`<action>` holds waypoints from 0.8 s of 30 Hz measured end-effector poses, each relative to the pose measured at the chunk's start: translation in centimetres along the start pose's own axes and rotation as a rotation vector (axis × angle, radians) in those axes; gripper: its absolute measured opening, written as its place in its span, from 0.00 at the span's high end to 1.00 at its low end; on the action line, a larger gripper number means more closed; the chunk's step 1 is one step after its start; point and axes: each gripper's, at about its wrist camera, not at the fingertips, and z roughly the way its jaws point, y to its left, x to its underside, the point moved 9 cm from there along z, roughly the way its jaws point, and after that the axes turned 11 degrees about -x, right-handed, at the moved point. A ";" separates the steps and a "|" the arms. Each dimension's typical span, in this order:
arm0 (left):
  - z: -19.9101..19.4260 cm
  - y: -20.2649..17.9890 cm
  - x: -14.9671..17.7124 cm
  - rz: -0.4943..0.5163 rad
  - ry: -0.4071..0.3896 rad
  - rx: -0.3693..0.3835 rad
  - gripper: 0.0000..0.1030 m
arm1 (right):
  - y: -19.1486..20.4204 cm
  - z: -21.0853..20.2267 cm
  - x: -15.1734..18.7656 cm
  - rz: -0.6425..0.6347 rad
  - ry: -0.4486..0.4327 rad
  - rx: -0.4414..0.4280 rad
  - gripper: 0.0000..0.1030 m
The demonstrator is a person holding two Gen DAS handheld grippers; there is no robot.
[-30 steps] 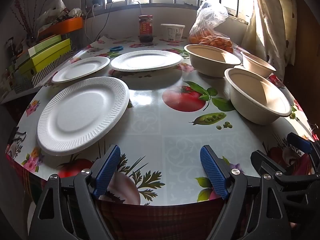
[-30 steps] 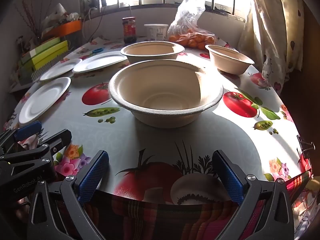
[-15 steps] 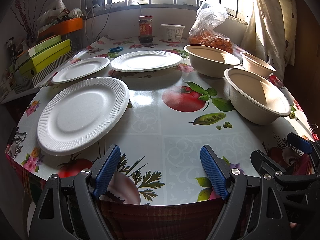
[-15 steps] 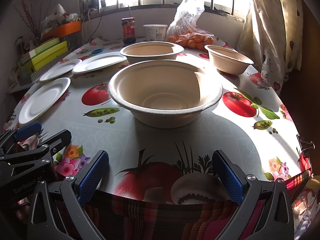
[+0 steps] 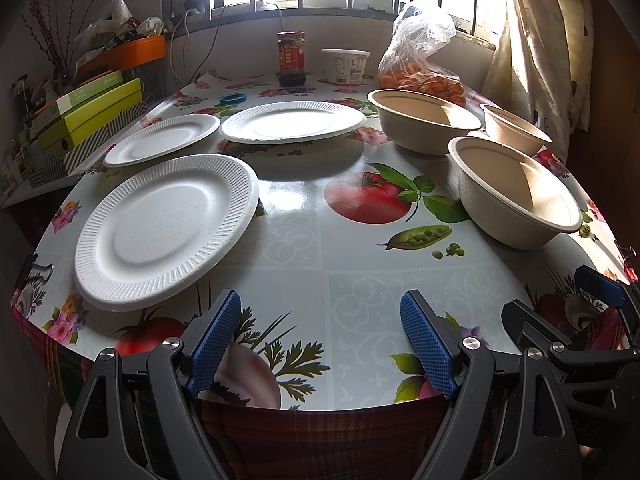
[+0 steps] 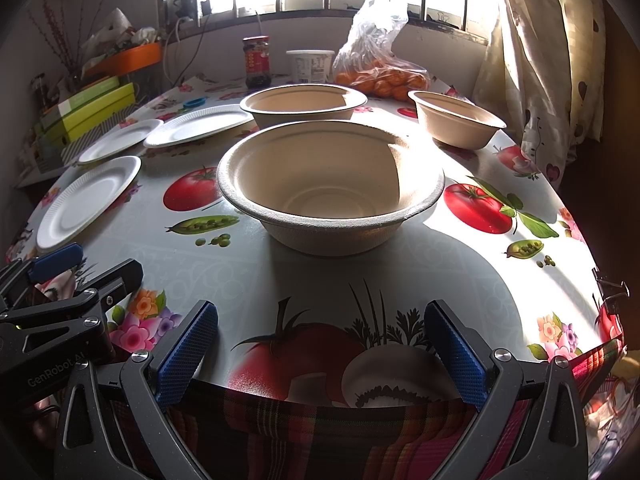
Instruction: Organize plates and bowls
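Observation:
Three white foam plates lie apart on the patterned table: a near plate, a small far-left plate and a far plate. Three beige bowls stand on the right: a near bowl, a far bowl and a small bowl. My left gripper is open at the table's front edge, right of the near plate, holding nothing. My right gripper is open at the front edge, facing the near bowl with a gap between them.
A sauce jar, a white tub and a plastic bag of oranges stand along the back under the window. Green boxes are stacked at the left. A curtain hangs at the right.

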 end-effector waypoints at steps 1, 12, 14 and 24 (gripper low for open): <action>0.0 0.0 0.0 0.000 0.000 0.000 0.20 | 0.0 0.0 0.0 0.000 0.000 0.000 0.00; -0.4 -0.2 0.2 0.015 0.012 0.013 0.20 | 0.2 -0.2 0.1 0.000 0.001 0.000 0.00; -0.1 -0.1 -0.1 0.024 0.021 0.021 0.20 | 0.3 -0.3 0.1 0.007 -0.001 -0.001 0.00; -2.3 0.7 -0.7 -0.018 -0.028 0.038 0.20 | 1.0 -2.4 -0.8 -0.026 -0.061 0.001 0.00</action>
